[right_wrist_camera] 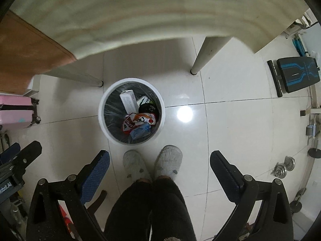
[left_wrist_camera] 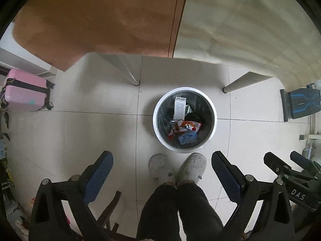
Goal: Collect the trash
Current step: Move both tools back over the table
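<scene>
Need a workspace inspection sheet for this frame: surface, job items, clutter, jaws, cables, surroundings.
Surface: pale glossy tiled floor, lamp glare.
Job's things: white bin, dark liner, holds white carton, red-white wrapper, blue scrap.
Clutter: weight plates on floor.
Grippers: left gripper and right gripper both open, empty.
Cables: thin leads at right edge.
Surroundings: table, pink suitcase, bench, person's slippers.
</scene>
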